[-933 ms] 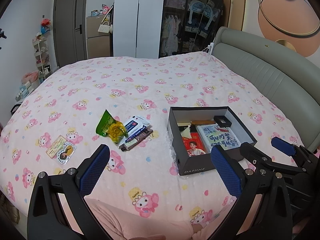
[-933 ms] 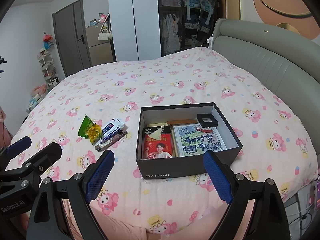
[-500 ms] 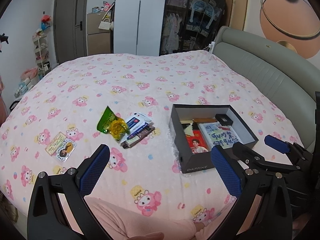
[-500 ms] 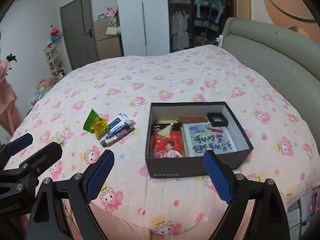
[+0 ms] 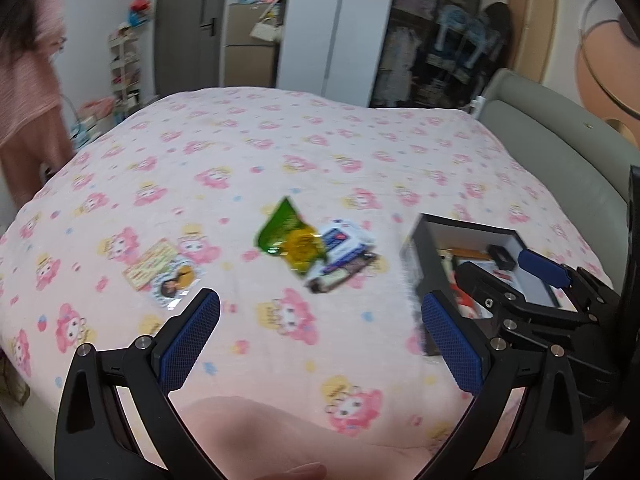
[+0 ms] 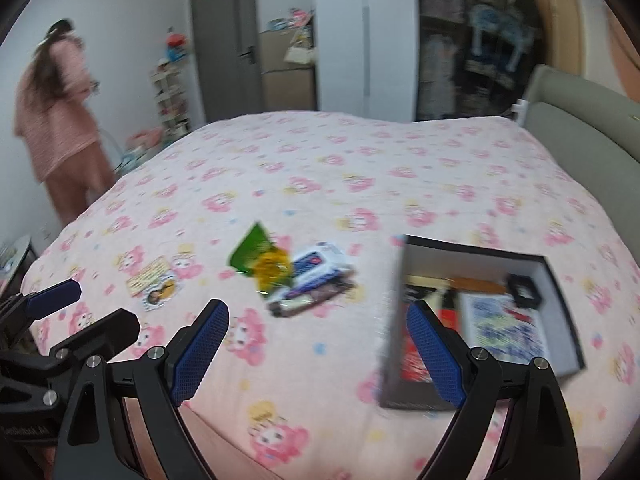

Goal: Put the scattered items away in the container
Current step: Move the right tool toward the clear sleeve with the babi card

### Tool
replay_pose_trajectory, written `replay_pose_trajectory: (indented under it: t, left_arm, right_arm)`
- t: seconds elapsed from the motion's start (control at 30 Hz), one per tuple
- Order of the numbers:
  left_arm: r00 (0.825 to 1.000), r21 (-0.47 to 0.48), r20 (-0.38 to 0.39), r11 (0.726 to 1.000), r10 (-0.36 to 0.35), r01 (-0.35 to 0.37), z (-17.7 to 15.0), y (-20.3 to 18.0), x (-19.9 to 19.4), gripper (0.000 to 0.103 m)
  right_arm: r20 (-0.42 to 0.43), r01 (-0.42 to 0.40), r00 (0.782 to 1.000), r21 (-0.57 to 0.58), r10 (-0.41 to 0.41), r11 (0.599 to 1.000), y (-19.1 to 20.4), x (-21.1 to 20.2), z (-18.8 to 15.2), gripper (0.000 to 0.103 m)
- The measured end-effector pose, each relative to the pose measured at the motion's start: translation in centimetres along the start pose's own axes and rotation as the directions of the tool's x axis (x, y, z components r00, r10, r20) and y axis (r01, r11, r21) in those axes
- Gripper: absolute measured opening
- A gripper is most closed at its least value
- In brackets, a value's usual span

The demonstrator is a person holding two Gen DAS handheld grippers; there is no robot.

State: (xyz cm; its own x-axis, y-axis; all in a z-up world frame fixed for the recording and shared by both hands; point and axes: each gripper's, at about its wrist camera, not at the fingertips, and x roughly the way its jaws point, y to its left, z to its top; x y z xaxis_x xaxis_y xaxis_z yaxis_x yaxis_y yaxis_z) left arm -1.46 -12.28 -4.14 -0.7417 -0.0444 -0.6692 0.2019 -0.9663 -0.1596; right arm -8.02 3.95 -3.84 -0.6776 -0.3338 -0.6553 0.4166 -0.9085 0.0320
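A dark open box [image 5: 424, 264] [image 6: 560, 292] with books inside sits on the pink bed at the right. To its left lies a pile: a green and yellow packet [image 5: 290, 236] [image 6: 262, 258], a blue and white pack [image 5: 344, 242] [image 6: 318, 266] and a dark bar [image 5: 340, 274] [image 6: 304, 300]. Two cards [image 5: 162, 270] [image 6: 154, 284] lie further left. My left gripper [image 5: 320, 340] is open and empty, above the bed's near edge, short of the pile. My right gripper [image 6: 318, 350] is open and empty, near the box's left front corner. Both views are blurred.
A person in pink [image 6: 60, 120] stands at the left beside the bed. A grey padded headboard [image 5: 560, 148] runs along the right. A door, wardrobe and shelves stand behind the bed.
Both grippers have swung left: the pile and cards now sit more central and the box has shifted right. A person in pink has come into view at the left.
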Motion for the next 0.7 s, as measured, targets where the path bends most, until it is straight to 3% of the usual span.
replay_pose_trajectory:
  t: [0.27,0.37,0.43,0.5,0.57,0.7]
  left_arm:
    - [0.992,-0.095,-0.027,0.988,0.12,-0.122,0.6,8.5,2.5,0.097]
    - [0.985,-0.124,-0.054,0.978,0.164,-0.17,0.7,11.8,4.0,0.097]
    - [0.981,-0.149,-0.078,0.97,0.18,-0.19,0.6,13.8,5.2,0.09]
    - [0.976,-0.178,-0.108,0.962,0.19,-0.207,0.4,15.8,6.4,0.087]
    - [0.975,-0.223,-0.132,0.953,0.178,-0.204,0.0,17.8,7.8,0.087]
    - [0.965,-0.287,-0.202,0.932,0.166,-0.22,-1.4,21.3,10.9,0.084]
  right_arm:
    - [-0.127,-0.17,0.98,-0.126,0.154,0.977,8.0,7.6,2.2,0.09]
    - [-0.204,-0.231,0.96,-0.18,0.193,0.956,10.8,11.0,2.6,0.09]
    - [-0.25,-0.273,0.943,-0.197,0.221,0.942,12.2,13.2,2.6,0.089]
    - [-0.283,-0.28,0.936,-0.232,0.211,0.932,13.6,15.3,2.4,0.086]
    - [-0.31,-0.284,0.93,-0.268,0.197,0.921,15.2,17.2,2.3,0.075]
    - [-0.336,-0.261,0.931,-0.337,0.143,0.904,17.5,21.1,2.0,0.07]
